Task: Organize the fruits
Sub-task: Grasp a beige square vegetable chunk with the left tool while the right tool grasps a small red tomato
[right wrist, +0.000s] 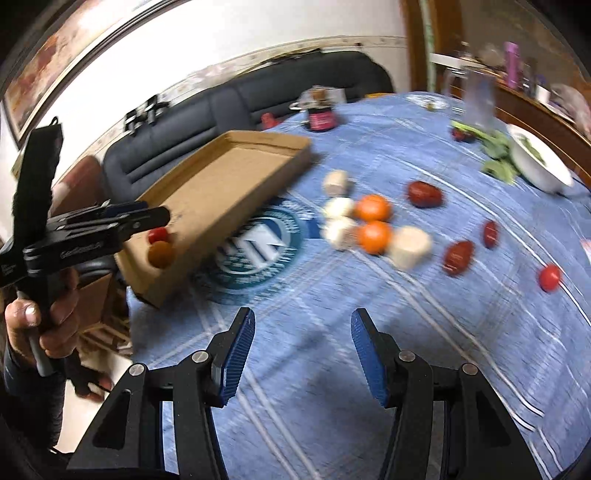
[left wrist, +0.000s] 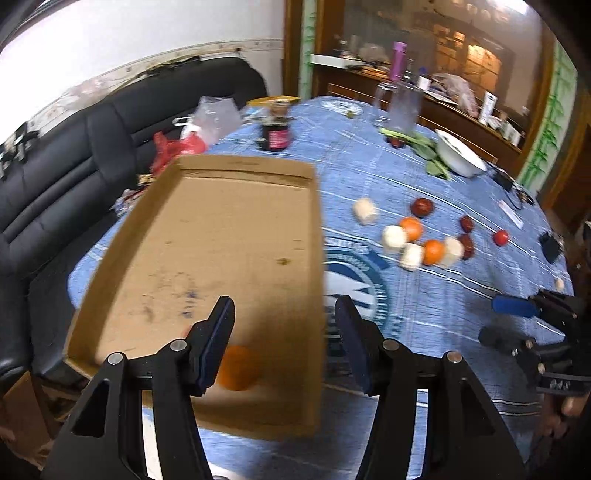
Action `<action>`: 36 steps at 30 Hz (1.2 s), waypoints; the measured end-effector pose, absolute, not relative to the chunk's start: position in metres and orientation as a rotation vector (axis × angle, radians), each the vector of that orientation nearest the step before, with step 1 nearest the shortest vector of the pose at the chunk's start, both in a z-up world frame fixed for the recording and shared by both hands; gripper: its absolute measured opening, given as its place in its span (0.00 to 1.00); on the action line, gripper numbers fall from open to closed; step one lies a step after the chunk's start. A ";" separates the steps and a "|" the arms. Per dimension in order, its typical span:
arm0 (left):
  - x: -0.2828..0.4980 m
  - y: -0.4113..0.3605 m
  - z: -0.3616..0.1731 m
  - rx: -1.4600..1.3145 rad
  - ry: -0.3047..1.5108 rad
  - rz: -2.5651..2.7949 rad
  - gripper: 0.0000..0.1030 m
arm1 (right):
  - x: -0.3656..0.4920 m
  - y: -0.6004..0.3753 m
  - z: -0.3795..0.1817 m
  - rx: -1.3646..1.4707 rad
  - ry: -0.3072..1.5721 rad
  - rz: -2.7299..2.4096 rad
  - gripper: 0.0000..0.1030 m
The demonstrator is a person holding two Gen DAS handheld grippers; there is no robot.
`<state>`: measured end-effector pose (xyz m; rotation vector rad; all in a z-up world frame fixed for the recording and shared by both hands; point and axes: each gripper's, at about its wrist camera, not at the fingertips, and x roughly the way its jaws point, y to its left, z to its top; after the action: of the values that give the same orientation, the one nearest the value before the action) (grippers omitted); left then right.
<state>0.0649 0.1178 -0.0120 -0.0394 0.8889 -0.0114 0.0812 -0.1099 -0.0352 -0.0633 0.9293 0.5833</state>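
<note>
While my left tool (left wrist: 284, 317) hangs spread above the cardboard tray (left wrist: 229, 221), one orange (left wrist: 236, 369) inside, my right tool (right wrist: 303, 332) spread over the tabletop (right wrist: 332, 369), loose fruits (right wrist: 373, 221) ahead

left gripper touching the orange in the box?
Apart. In the left wrist view, the left gripper is wide open, its fingers spread, and the orange lies loose on the cardboard box floor below, nothing clamped.

A black leather sofa (left wrist: 74, 155) lines the white wall (left wrist: 129, 33) (a patterned border runs along it); a cluttered wooden cabinet (left wrist: 443, 74) stands behind the blue-clothed desk (left wrist: 443, 295).
</note>
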 end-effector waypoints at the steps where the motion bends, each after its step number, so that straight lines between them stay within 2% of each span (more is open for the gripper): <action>1: 0.065 0.114 -0.012 -0.038 0.891 -0.024 0.54 | 0.083 -0.121 -0.035 -0.048 0.928 0.561 0.54; 11: 0.103 0.043 -0.027 -0.012 0.974 -0.178 0.54 | 0.106 -0.184 -0.038 -0.033 0.925 0.388 0.55; 22: 0.143 0.027 -0.057 -0.016 1.059 -0.195 0.54 | 0.160 -0.266 -0.050 0.048 0.908 0.152 0.55; 33: 0.165 0.014 -0.074 0.003 1.082 -0.193 0.53 | 0.207 -0.265 -0.076 0.036 0.928 0.123 0.54; 35: 0.167 0.012 -0.074 0.014 1.071 -0.189 0.48 | 0.209 -0.263 -0.081 0.029 0.931 0.113 0.49; 36: 0.168 0.011 -0.074 0.011 1.069 -0.192 0.46 | 0.210 -0.263 -0.082 0.021 0.930 0.105 0.44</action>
<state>0.1677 0.0114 -0.0740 0.0114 1.0692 -0.1923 0.2099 -0.2630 -0.0824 0.0213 0.9295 0.1049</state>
